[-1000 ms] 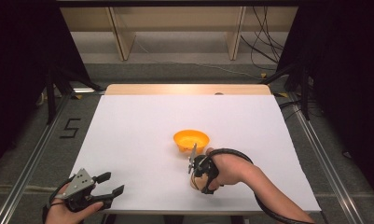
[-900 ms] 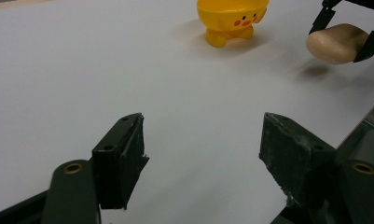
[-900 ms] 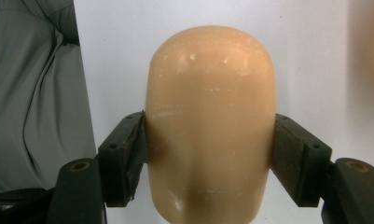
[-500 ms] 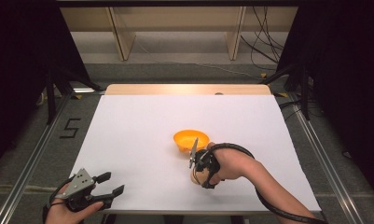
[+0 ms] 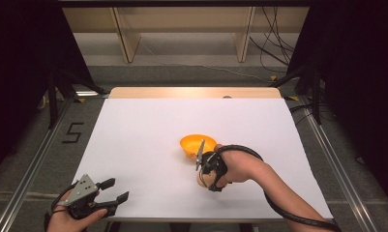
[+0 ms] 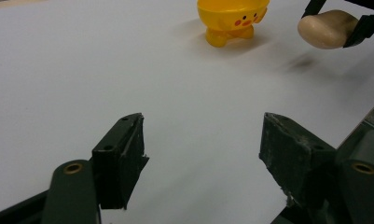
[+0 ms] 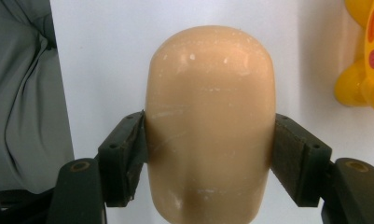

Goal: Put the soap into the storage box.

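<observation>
Beige rounded piece [image 7: 209,126] sits clamped inside right gripper [image 7: 209,161] (lifted).

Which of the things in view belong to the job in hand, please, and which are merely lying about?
In the job:
- right gripper
- beige bun-shaped piece, clamped between its fingers
- yellow bowl, likely the target

Lying about:
- left gripper, idle, open
- shelving beyond the table

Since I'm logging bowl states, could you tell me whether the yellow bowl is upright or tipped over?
Upright: the yellow bowl stands on its two stubby feet on the white table, its opening facing up in the high view.
</observation>
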Demonstrator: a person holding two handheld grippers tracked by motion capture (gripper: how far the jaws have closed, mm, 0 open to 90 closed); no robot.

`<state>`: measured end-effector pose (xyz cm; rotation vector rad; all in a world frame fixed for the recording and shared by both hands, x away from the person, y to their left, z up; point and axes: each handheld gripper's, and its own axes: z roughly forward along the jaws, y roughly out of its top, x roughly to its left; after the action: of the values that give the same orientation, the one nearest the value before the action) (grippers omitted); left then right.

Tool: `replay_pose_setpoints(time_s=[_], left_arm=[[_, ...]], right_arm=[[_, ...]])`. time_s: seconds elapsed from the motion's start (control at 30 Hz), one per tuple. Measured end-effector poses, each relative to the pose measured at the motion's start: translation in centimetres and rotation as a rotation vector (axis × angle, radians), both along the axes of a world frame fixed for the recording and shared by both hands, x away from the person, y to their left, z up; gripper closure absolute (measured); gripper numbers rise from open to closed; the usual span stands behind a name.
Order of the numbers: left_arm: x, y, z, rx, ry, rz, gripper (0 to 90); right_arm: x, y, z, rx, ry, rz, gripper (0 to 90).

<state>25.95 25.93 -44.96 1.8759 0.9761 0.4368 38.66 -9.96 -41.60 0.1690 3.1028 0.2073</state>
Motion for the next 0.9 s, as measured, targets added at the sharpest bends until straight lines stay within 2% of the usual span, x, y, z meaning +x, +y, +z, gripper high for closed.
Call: replay_pose_setpoints(time_s=[0.03, 0.1, 0.17, 0.2, 0.23, 0.27, 0.37, 0.4, 0.43, 0.53, 0.57, 0.63, 0.67, 0.8, 0.87, 0.9], left_arm=[[0.0, 0.0, 0.0, 0.006, -0.003, -0.002, 30.5], [0.1, 0.1, 0.0, 0.007, -0.006, -0.006, 30.4], [0.0, 0.1, 0.0, 0.006, -0.004, -0.002, 30.4], [0.0, 0.1, 0.0, 0.006, -0.005, -0.002, 30.4], [0.0, 0.1, 0.0, 0.006, -0.005, -0.002, 30.4], [0.0, 0.1, 0.0, 0.006, -0.005, -0.002, 30.4], [0.0, 0.0, 0.0, 0.005, -0.003, -0.002, 30.5], [0.0, 0.0, 0.0, -0.001, 0.002, 0.002, 30.5], [0.0, 0.0, 0.0, 0.007, -0.004, -0.002, 30.4], [0.0, 0.1, 0.0, 0.007, -0.005, -0.003, 30.4], [0.0, 0.0, 0.0, 0.002, 0.0, 0.0, 30.4], [0.0, 0.0, 0.0, 0.001, -0.001, -0.001, 30.4], [0.0, 0.0, 0.0, 0.001, -0.001, -0.001, 30.4], [0.0, 0.0, 0.0, -0.003, 0.004, 0.003, 30.5], [0.0, 0.0, 0.0, 0.006, -0.005, -0.003, 30.5], [0.0, 0.0, 0.0, 0.005, -0.004, -0.002, 30.4]], right_arm=[[0.3, -0.1, 0.0, 0.005, -0.01, 0.016, 33.9], [0.3, -0.1, 0.1, 0.001, -0.017, 0.002, 33.9], [0.4, 0.0, 0.1, 0.01, -0.014, 0.015, 33.9], [0.4, 0.0, 0.3, 0.001, -0.014, -0.012, 33.9], [0.7, 0.0, 0.3, 0.007, -0.023, 0.01, 33.9], [0.6, 0.0, 0.4, 0.007, -0.019, -0.002, 33.9], [0.7, 0.0, 0.3, 0.013, -0.019, 0.018, 33.9], [0.7, 0.0, 0.4, 0.008, -0.028, -0.003, 33.9], [0.9, 0.0, 0.4, 0.009, -0.032, 0.006, 33.9], [0.8, 0.0, 0.4, -0.003, -0.02, -0.021, 33.9], [1.1, -0.1, 0.5, 0.013, -0.035, 0.018, 33.9], [1.1, 0.0, 0.6, 0.014, -0.042, 0.006, 33.9], [1.0, -0.1, 0.8, -0.003, -0.031, -0.021, 33.9], [1.2, 0.0, 0.9, 0.015, -0.042, -0.013, 33.9], [1.2, 0.0, 1.0, -0.005, -0.033, -0.034, 33.9], [1.5, 0.0, 1.0, 0.015, -0.052, -0.01, 33.9]])
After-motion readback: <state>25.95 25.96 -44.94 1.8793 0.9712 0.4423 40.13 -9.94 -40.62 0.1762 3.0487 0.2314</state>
